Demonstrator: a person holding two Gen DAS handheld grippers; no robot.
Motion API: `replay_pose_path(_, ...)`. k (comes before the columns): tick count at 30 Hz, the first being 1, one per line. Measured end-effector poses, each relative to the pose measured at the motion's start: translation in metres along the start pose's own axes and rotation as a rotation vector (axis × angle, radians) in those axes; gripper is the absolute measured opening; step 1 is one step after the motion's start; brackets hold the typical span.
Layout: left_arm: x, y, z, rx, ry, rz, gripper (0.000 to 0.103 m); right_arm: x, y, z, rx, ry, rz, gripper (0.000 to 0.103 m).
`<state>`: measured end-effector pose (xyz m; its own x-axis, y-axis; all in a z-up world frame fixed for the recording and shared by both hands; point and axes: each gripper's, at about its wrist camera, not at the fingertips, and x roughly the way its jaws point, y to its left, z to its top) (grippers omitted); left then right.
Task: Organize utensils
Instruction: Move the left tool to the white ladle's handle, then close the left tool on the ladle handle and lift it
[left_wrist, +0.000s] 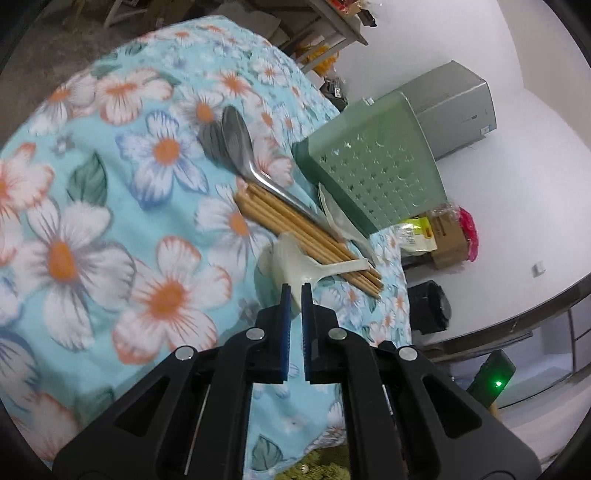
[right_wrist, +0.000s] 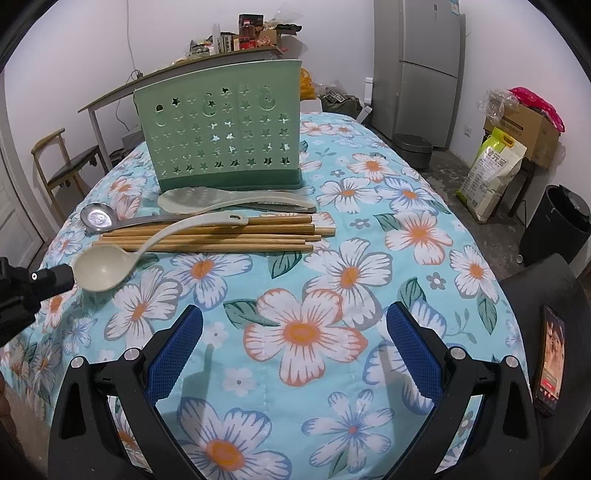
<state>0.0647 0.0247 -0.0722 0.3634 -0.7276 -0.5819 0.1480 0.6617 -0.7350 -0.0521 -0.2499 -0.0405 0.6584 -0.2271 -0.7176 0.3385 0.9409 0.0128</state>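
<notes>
My left gripper (left_wrist: 295, 290) is shut on the bowl rim of a cream plastic ladle (left_wrist: 291, 258). In the right wrist view that gripper (right_wrist: 68, 277) comes in from the left edge, and the ladle (right_wrist: 103, 269) has its handle resting across a bundle of wooden chopsticks (right_wrist: 221, 236). Behind them lie a metal ladle (right_wrist: 98, 218) and a translucent rice paddle (right_wrist: 207, 199). A green perforated utensil holder (right_wrist: 221, 136) stands upright beyond the paddle. My right gripper (right_wrist: 294, 308) hovers open over the floral cloth, nothing between its fingers.
The floral tablecloth (right_wrist: 332, 266) covers the whole table. A phone (right_wrist: 552, 354) lies on a dark seat at the right. A black bin (right_wrist: 554, 225), a rice bag (right_wrist: 491, 177), a fridge (right_wrist: 428, 66) and a wooden chair (right_wrist: 62, 166) surround the table.
</notes>
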Motion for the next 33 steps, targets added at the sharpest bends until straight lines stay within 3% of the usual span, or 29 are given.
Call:
replay_pose_path(2,-0.001,-0.001,0.002,0.002,0.007,0.008,0.008,0.0,0.001,0.0,-0.001,0.0,-0.001,0.097)
replay_pose_path(4,0.002,-0.001,0.001,-0.004,0.029,0.009,0.025,0.0,0.001,0.0,-0.002,0.0,0.0,0.097)
replay_pose_path(5,0.004,-0.001,0.0,-0.009,0.039,0.012,0.027,0.0,0.001,0.0,-0.002,0.0,0.0,0.097)
replay_pose_path(13,0.02,0.012,-0.002,-0.106,0.068,0.012,0.035,0.001,0.004,-0.001,-0.01,0.006,0.006,0.097)
replay_pose_path(20,0.031,0.013,0.006,-0.119,0.031,0.07,0.032,0.004,0.006,-0.002,-0.016,0.016,0.016,0.097)
replay_pose_path(33,0.038,0.006,0.007,-0.042,-0.014,0.199,0.005,0.015,0.008,-0.009,-0.014,0.047,0.033,0.097)
